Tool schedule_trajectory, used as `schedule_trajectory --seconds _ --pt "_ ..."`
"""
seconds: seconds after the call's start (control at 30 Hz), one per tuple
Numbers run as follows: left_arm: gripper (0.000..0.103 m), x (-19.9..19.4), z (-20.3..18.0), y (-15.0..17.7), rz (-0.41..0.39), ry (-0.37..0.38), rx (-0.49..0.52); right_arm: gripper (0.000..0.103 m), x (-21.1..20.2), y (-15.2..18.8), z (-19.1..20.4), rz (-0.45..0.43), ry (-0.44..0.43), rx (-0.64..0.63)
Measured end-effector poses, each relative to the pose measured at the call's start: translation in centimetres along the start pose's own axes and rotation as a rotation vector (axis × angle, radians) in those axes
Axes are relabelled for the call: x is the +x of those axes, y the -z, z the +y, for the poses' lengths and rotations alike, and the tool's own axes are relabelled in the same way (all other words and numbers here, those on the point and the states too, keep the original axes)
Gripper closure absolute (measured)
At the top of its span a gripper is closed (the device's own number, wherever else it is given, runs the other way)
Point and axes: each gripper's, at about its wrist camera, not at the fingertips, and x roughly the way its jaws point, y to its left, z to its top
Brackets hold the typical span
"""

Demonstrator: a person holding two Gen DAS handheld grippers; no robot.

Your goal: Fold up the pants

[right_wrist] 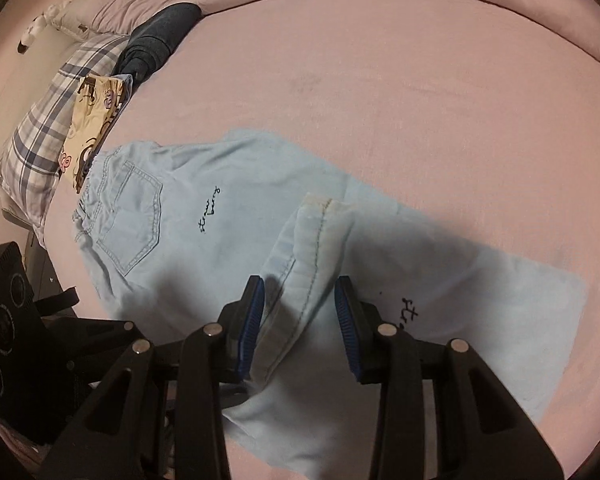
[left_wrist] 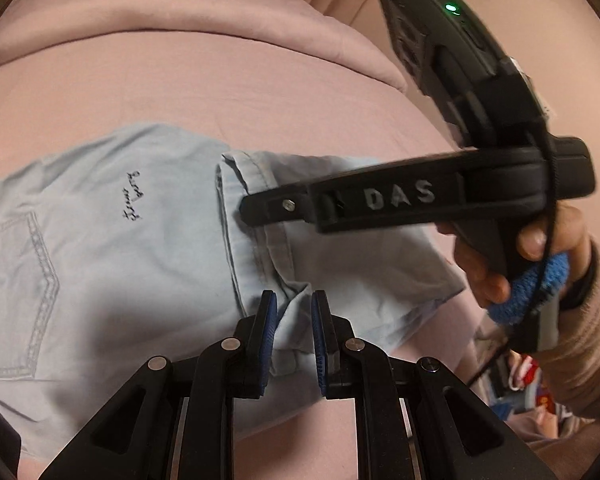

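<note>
Left gripper (left_wrist: 294, 304): clamped on the hem of the light-blue denim pants (left_wrist: 112, 240).
Right gripper (right_wrist: 300, 304): pinching the hem beside it.
Risk: uneven pull skews the fold toward the back pocket (right_wrist: 138, 216).

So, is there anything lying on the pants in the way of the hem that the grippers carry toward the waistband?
Nothing visible does. The pants lie flat on the pink sheet, bare from the raised hem to the waistband. The folded clothes sit beyond it, beside the plaid pillow.
</note>
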Motion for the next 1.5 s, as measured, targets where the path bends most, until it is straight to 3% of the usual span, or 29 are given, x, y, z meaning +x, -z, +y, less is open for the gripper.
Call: schedule_trajectory --seconds 0.07,0.13,0.17,0.2,0.3,0.33,0.37,0.4,0.43,0.57,0.67,0.73,0.83,0.93,1.0,1.07,1.2,1.27,1.37,1.5 --pt "0.081 -0.2 0.8 -0.1 0.017 0.013 0.002 0.075 0.2 -0.2 -0.3 0.008 -0.004 0.001" --pt "0.068 0.3 0.7 -0.2 0.033 0.035 0.009 0.083 0.4 -0.2 -0.3 0.017 0.012 -0.007" --pt "0.057 0.5 0.6 -0.4 0.040 0.041 0.009 0.085 0.6 -0.2 -0.4 0.019 0.016 -0.009" --pt "0.052 0.9 0.6 -0.6 0.053 0.048 0.004 0.086 0.7 -0.3 -0.4 0.019 0.013 -0.009" --pt "0.052 1.3 0.3 -1.0 0.051 0.034 0.006 0.093 0.4 -0.5 -0.5 0.011 0.007 0.000" --pt "0.053 1.4 0.5 -1.0 0.056 0.025 0.000 0.093 0.2 -0.5 -0.6 0.007 -0.004 0.009" --pt "0.064 1.5 0.9 -1.0 0.055 0.019 -0.008 0.093 0.1 -0.6 -0.7 0.003 -0.007 0.011" --pt "0.080 1.6 1.0 -1.1 0.049 0.002 -0.012 0.093 0.0 -0.6 -0.7 0.000 -0.009 0.012" --pt "0.087 1.5 1.2 -0.8 0.047 -0.006 -0.017 0.093 -0.1 -0.6 -0.7 -0.004 -0.012 0.013" --pt "0.095 0.1 1.9 0.0 0.000 0.016 -0.064 0.093 -0.8 -0.8 -0.2 -0.032 -0.027 0.004" --pt "0.096 -0.2 3.1 1.2 -0.006 0.022 -0.102 0.094 -0.8 -0.9 0.7 -0.049 -0.054 -0.020" --pt "0.096 0.8 3.9 1.6 0.034 -0.011 -0.143 0.092 0.7 -0.9 1.0 -0.018 -0.033 -0.030" --pt "0.096 0.9 3.6 1.6 0.025 -0.034 -0.149 0.091 2.6 -0.8 0.5 0.003 -0.038 -0.011" --pt "0.095 1.0 3.2 1.7 0.021 -0.060 -0.145 0.091 -0.3 -0.5 0.2 -0.110 -0.106 0.000" --pt "0.095 1.0 3.0 2.0 0.015 -0.066 -0.144 0.090 -2.3 -0.3 0.2 -0.166 -0.077 -0.022" --pt "0.095 1.3 2.2 2.5 0.012 -0.070 -0.145 0.090 -3.0 0.0 -0.1 -0.136 -0.014 -0.040" --pt "0.095 1.2 0.9 3.1 0.011 -0.075 -0.156 0.092 -0.1 1.1 1.1 -0.051 0.054 -0.155" --pt "0.096 0.8 1.2 3.6 0.014 -0.090 -0.150 0.092 1.9 1.1 2.1 -0.032 0.045 -0.202" --pt "0.096 -0.4 0.4 3.4 0.006 -0.103 -0.132 0.088 3.7 0.8 4.0 -0.067 0.084 -0.287" --pt "0.096 -1.3 -1.1 2.8 -0.032 -0.070 -0.103 0.090 2.7 -0.3 3.7 -0.066 -0.039 -0.244"
